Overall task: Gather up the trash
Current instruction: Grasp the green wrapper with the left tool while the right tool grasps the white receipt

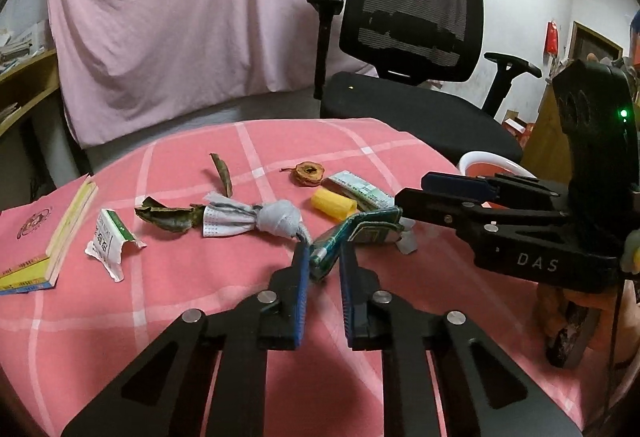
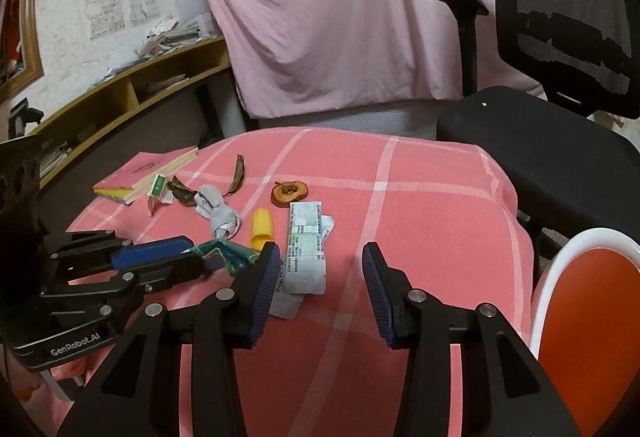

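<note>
Left hand-held gripper [image 1: 324,257] clenched on green wrapper [image 1: 340,237], right hand-held gripper [image 2: 320,261] released above pink table [image 2: 432,205], paper strip [image 2: 306,249] by its left finger

Pink cloth [image 1: 200,289] w/ white checks, yellow tube [image 1: 334,203], green wrapper [image 1: 352,233], blue-padded black fingers [image 1: 301,265]

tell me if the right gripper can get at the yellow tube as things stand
Probably not head-on. The yellow tube lies past the right gripper, off to its left, and the left gripper, shut on the green wrapper, crowds that side.
</note>
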Demonstrator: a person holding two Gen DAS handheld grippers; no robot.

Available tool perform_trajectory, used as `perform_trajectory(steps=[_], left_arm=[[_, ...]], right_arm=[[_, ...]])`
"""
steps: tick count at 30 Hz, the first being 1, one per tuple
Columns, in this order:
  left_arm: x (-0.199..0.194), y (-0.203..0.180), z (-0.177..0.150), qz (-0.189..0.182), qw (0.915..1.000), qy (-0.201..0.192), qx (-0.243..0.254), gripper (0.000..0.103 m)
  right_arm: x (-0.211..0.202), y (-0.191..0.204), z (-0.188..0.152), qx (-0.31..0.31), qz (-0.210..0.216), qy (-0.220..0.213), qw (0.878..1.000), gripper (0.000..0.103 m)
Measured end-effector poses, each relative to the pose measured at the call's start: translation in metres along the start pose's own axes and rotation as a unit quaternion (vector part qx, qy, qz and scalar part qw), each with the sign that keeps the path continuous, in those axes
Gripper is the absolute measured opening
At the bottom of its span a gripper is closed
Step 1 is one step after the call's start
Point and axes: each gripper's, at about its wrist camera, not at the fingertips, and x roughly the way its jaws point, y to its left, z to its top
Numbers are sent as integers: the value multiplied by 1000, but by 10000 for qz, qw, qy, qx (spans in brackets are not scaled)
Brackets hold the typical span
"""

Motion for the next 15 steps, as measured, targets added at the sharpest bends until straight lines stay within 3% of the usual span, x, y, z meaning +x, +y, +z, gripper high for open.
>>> perform_trajectory(steps=[4,15], left_arm=[[-4,0,-1,86,9999,-117,-17,5],[-14,14,-9,270,9982,-128,-522,4]], right_arm=[[5,1,0,-7,36,138,9999,36],[14,7,-1,-179,45,371,9991,20]])
